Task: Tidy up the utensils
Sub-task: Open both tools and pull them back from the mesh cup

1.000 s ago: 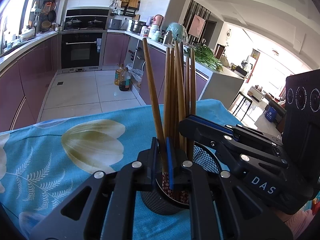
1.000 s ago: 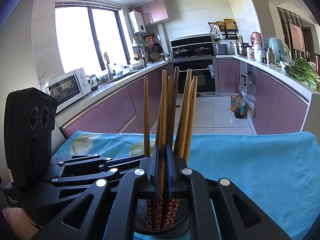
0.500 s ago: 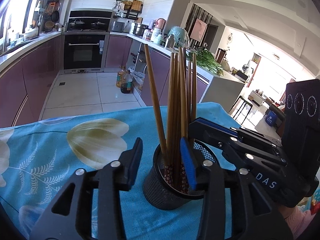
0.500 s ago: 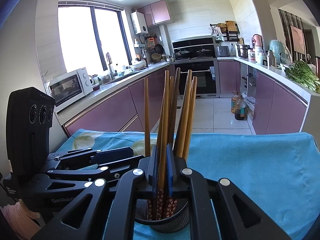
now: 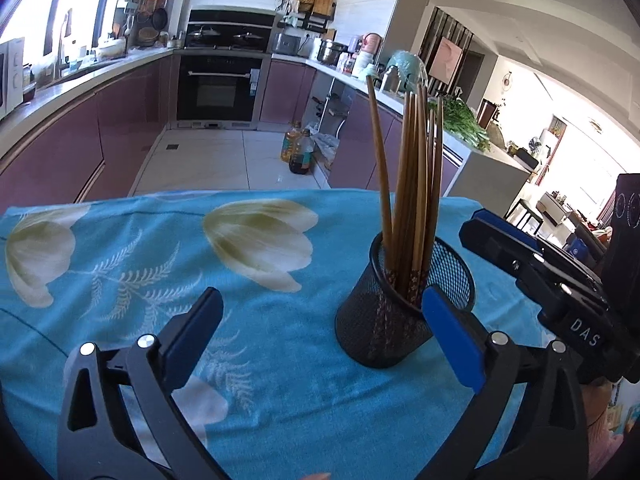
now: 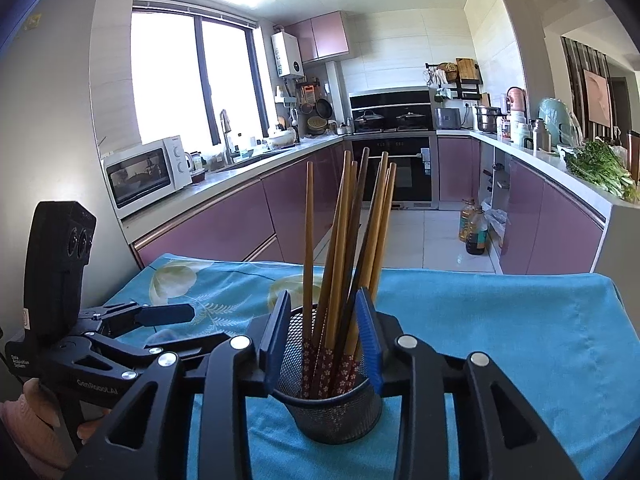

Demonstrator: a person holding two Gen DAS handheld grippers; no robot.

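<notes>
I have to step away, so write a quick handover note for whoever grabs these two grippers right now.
Left hand-held gripper: open, holding nothing, beside the mesh cup.
Right hand-held gripper: open, its fingers on either side of the chopsticks above the cup's rim, gripping none.
Things: all visible chopsticks stand in the cup on the blue cloth.
Done: chopsticks are in the cup.
Left: draw both grippers clear; nothing else loose is visible.

Bare cloth left of holder
</notes>
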